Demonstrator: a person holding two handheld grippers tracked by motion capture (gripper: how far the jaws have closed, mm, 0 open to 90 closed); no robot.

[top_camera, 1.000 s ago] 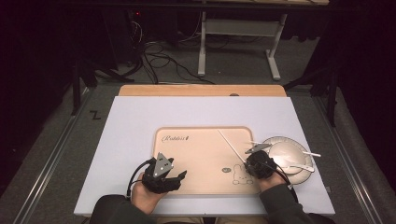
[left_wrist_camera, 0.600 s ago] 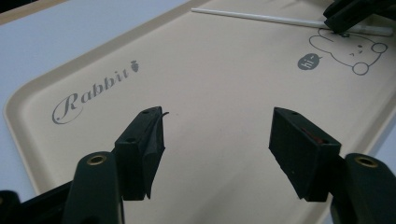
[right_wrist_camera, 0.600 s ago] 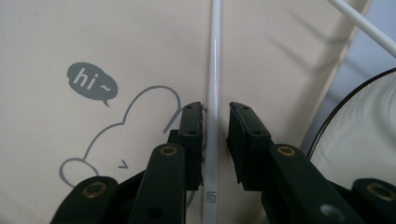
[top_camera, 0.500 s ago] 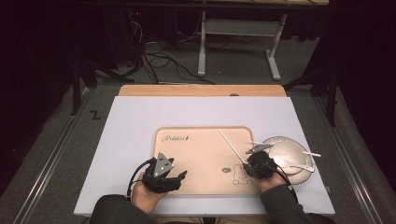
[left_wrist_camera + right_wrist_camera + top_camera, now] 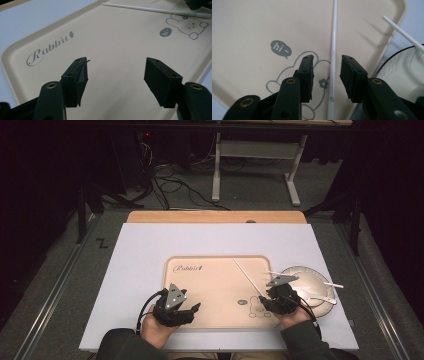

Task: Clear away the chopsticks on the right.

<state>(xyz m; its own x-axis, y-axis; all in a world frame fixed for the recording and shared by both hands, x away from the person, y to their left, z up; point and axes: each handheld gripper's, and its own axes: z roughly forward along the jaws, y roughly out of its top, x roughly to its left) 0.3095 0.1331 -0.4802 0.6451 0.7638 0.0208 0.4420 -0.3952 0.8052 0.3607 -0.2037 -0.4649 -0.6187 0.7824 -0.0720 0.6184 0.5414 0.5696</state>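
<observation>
The left gripper is seen at the near left of the beige tray, its jaws spread wide over bare tray surface with nothing between them. Toward the right, a white chopstick lies flat on the tray across the rabbit drawing, framed by the right gripper, whose jaws have just been opening and now stand apart on either side of it without pressing. At the far right, a second chopstick is rested across the plate just beside the tray.
</observation>
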